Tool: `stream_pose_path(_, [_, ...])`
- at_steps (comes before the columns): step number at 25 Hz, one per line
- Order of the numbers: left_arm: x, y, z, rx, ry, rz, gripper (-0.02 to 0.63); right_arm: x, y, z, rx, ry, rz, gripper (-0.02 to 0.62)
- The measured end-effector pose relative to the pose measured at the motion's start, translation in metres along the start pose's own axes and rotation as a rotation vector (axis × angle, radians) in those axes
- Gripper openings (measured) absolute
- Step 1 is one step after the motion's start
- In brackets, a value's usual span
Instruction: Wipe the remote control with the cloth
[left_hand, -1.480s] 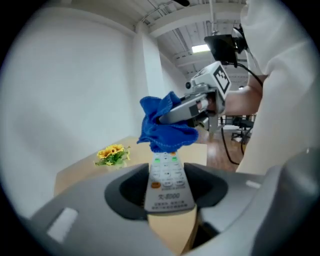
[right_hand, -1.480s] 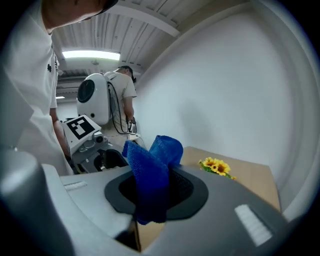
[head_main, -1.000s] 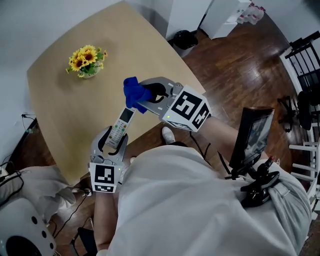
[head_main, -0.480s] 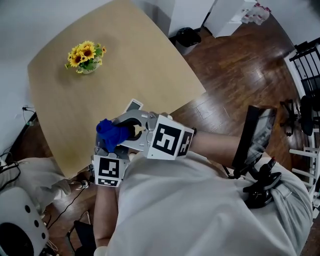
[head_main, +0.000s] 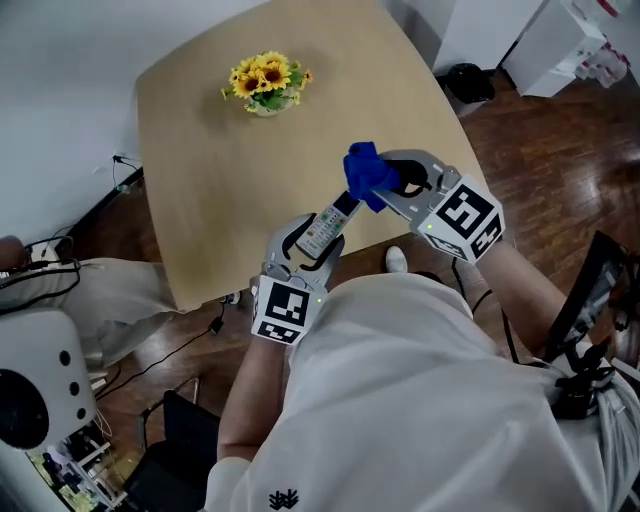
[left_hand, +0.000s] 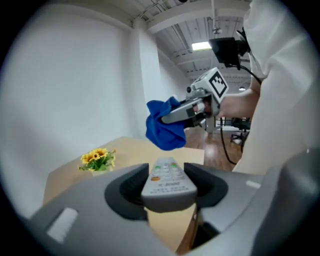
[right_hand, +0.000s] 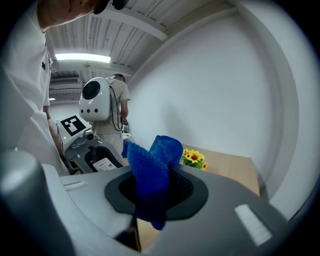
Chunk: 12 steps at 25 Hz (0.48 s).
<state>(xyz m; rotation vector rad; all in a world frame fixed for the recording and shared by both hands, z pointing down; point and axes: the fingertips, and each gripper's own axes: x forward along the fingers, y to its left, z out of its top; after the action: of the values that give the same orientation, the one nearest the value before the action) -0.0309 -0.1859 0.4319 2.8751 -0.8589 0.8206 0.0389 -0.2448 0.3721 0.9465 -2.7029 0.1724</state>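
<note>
A grey-white remote control (head_main: 325, 228) is held above the near edge of the wooden table (head_main: 200, 180), its near end clamped in my left gripper (head_main: 312, 240). In the left gripper view the remote (left_hand: 167, 180) lies between the dark pads, buttons up. My right gripper (head_main: 385, 185) is shut on a bunched blue cloth (head_main: 366, 173), which hangs at the remote's far tip. From the left gripper view the cloth (left_hand: 165, 125) floats just beyond the remote. The right gripper view shows the cloth (right_hand: 152, 175) bulging out of the jaws, with the left gripper (right_hand: 89, 150) beyond it.
A small pot of yellow sunflowers (head_main: 266, 82) stands at the table's far side. A white domed machine (head_main: 30, 400) and cables sit on the floor at lower left. A black bin (head_main: 468, 80) stands on the wooden floor past the table's right corner.
Half a second ago the cloth was down over the remote's near end by the left gripper. It has since slid back out to the far tip. The left gripper kept its hold.
</note>
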Motion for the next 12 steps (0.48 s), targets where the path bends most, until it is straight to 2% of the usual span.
stream_pose_path(3, [0.011,0.004,-0.013,-0.002,0.027,0.011,0.235,-0.011,-0.028,-0.006,0.018,0.008,-0.059,0.078])
stream_pose_path(6, [0.031,0.023,-0.045,-0.039,0.072,0.037,0.236,-0.013,-0.044,-0.020,0.034,0.029,-0.091,0.078])
stream_pose_path(10, [0.052,0.057,-0.085,-0.203,0.128,0.115,0.236,-0.029,-0.053,-0.045,0.091,0.061,-0.118,0.078])
stream_pose_path(12, [0.059,0.077,-0.099,-0.280,0.145,0.178,0.235,-0.038,-0.055,-0.061,0.118,0.085,-0.132,0.078])
